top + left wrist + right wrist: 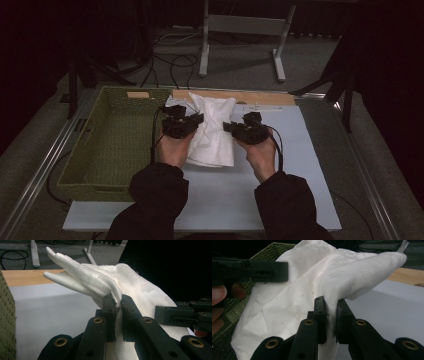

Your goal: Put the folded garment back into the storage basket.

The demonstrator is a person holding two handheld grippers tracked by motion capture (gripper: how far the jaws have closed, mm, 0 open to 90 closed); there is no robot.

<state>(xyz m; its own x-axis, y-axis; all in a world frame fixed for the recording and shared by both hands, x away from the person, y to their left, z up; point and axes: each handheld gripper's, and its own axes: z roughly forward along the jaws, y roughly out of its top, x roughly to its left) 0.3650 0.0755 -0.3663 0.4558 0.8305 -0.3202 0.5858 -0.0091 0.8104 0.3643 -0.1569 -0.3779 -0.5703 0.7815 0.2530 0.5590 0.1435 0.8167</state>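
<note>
The left gripper (189, 121) is clamped tight on the left side of a white cloth (212, 131). In the left gripper view its two black jaws pinch a bunched fold of the cloth (117, 282) between them, and the folds stick up and away past the jaw tips. The right gripper (234, 127) is clamped on the right side of the same cloth. In the right gripper view a fold of the cloth (317, 285) sits squeezed between its jaws, with the left gripper (284, 271) showing farther off at the upper left.

The cloth is crumpled and held between the two grippers. It is over the back middle part of the pale blue board (295, 165) on the table, near the board's back edge, where a wooden strip (260, 97) runs. The lower end of the cloth hangs toward the board between the person's hands.

A green woven basket (107, 145) sits at the left edge of the board, just beside the left hand (174, 150). The right hand (261, 156) holds its gripper over the board.
</note>
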